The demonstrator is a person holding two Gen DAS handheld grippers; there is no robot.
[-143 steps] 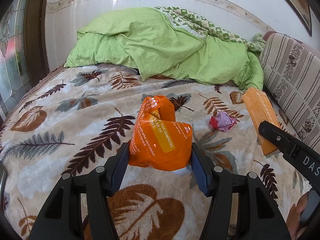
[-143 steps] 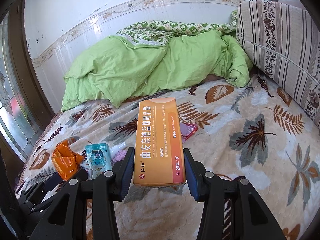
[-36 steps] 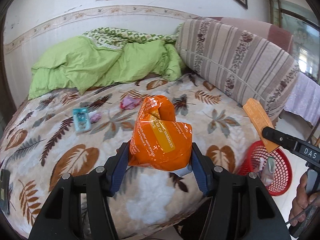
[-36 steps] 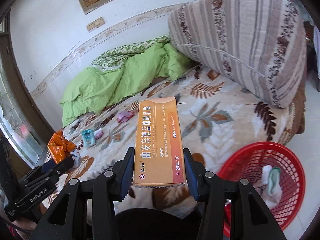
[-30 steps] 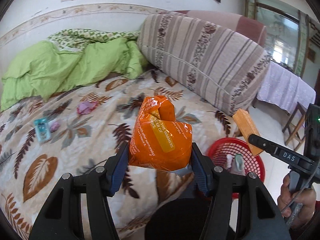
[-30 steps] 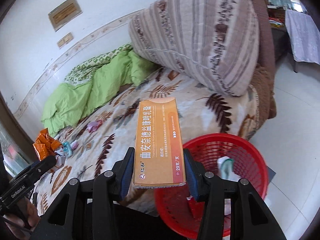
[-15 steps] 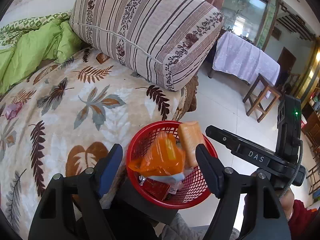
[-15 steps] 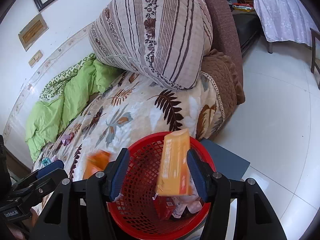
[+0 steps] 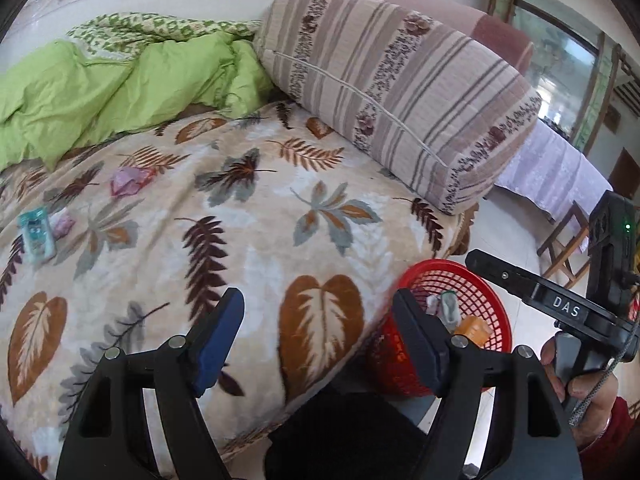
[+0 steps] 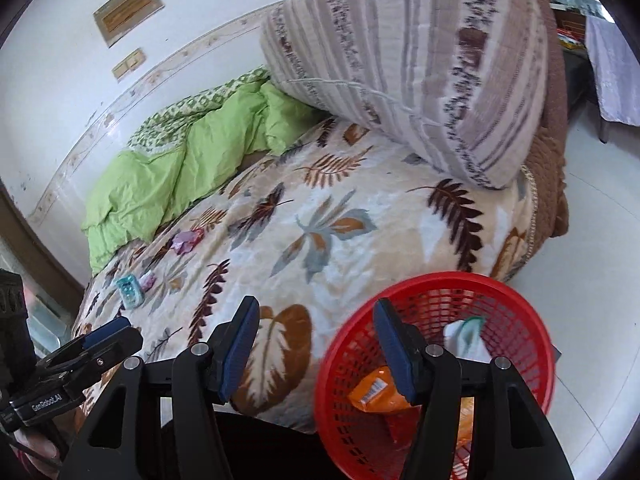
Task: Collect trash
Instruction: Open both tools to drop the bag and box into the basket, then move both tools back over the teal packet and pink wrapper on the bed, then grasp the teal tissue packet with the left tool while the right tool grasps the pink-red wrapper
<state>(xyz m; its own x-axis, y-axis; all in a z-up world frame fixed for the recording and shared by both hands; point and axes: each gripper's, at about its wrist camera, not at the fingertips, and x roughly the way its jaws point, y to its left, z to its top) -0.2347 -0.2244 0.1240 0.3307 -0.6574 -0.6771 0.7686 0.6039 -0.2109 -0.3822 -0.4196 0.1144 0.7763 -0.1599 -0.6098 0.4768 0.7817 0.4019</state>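
Both grippers have let go of their loads since a moment ago: the orange packet [image 10: 374,394] and the orange box [image 9: 474,330] now lie inside the red basket [image 10: 532,320], which stands on the floor just beside the bed. The left gripper [image 9: 318,336] hangs over the edge of the leaf-patterned blanket [image 9: 256,236], its jaws wide apart and holding nothing. The right gripper [image 10: 316,344] is beside it, partly above the basket, jaws also wide apart and empty. A white and green scrap [image 10: 464,334] sits in the basket too. More trash remains on the blanket, well away from the basket: a teal packet [image 9: 36,234], a small pink scrap [image 9: 63,222] touching it, and a crumpled pink wrapper [image 9: 128,180] farther back. A green quilt [image 9: 120,88] and a striped cushion [image 9: 400,92] lie behind.
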